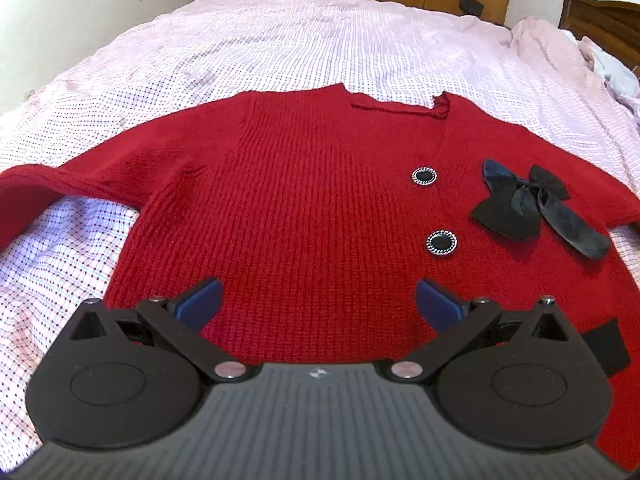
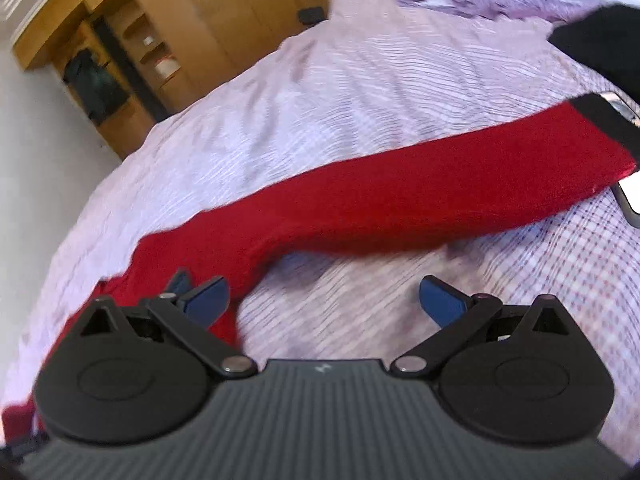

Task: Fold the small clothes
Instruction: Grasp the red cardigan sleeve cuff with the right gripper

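A red knit cardigan (image 1: 312,184) lies flat on the bed, front up, with two black round buttons (image 1: 424,176) and a black bow (image 1: 520,204) on its right side. Its left sleeve (image 1: 36,188) runs off to the left. My left gripper (image 1: 318,302) is open and empty, hovering over the cardigan's lower hem. In the right wrist view, the cardigan's right sleeve (image 2: 400,200) stretches out to the right and ends in a black cuff (image 2: 604,120). My right gripper (image 2: 324,300) is open and empty, just below the sleeve near the armpit.
The bed is covered by a pale pink checked sheet (image 1: 280,48). Crumpled bedding (image 1: 560,40) lies at the far right. Wooden wardrobes (image 2: 192,12) stand beyond the bed. A phone-like device (image 2: 630,196) lies by the sleeve cuff.
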A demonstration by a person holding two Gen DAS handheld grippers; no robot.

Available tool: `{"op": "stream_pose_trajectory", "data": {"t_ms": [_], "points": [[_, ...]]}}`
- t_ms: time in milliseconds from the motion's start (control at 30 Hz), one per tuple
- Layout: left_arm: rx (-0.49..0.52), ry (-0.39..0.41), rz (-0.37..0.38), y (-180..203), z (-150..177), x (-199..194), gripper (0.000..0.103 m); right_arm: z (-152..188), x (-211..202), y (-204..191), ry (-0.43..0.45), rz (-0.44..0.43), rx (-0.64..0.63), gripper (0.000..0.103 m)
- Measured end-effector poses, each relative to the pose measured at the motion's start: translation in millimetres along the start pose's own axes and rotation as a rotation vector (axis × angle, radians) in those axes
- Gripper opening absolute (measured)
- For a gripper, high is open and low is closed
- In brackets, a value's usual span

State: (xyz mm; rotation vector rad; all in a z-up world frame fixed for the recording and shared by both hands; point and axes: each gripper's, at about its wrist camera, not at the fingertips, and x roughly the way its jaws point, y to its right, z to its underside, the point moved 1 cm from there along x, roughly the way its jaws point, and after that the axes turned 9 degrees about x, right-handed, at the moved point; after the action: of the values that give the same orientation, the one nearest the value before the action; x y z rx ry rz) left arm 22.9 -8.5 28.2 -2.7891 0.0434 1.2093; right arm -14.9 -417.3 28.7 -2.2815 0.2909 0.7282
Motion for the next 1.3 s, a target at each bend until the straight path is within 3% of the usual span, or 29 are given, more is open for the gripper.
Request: {"op": "stream_pose_trajectory", "data": {"t_ms": [167,367,500,567,633,667,733,800,900,1100,1300], "points": [[-0.003,-0.043,-0.024,0,2,11,0.103,-21,18,14,0.065,0.049,0.057,0.103],[0.004,-0.056,-0.051,4,9,22,0.103,-41,38,41,0.061,0.050,0.172,0.103],[0.016,-0.063,-0.065,7,11,29,0.103,-47,38,46,0.091,0.034,0.174,0.103],[0.020,-0.060,-0.071,8,12,29,0.103,-50,36,44,0.121,0.041,0.165,0.094],[0.023,-0.056,-0.074,9,12,29,0.103,-56,35,43,0.156,0.060,0.171,0.072],[0.023,-0.051,-0.074,9,13,28,0.103,-61,35,44,0.165,0.071,0.178,0.067],[0.027,-0.039,-0.076,9,15,27,0.103,-66,29,44,0.195,0.077,0.183,0.037],[0.035,-0.033,-0.079,10,15,27,0.103,-71,24,40,0.206,0.062,0.166,0.024],[0.058,-0.032,-0.079,12,13,27,0.103,-76,13,29,0.199,0.004,0.144,0.017],[0.082,-0.035,-0.026,3,6,20,0.103,-66,-17,-22,0.208,-0.035,0.001,0.017],[0.101,-0.033,-0.026,-14,-4,10,0.103,-51,-43,-74,0.229,-0.109,-0.123,0.017]]}}
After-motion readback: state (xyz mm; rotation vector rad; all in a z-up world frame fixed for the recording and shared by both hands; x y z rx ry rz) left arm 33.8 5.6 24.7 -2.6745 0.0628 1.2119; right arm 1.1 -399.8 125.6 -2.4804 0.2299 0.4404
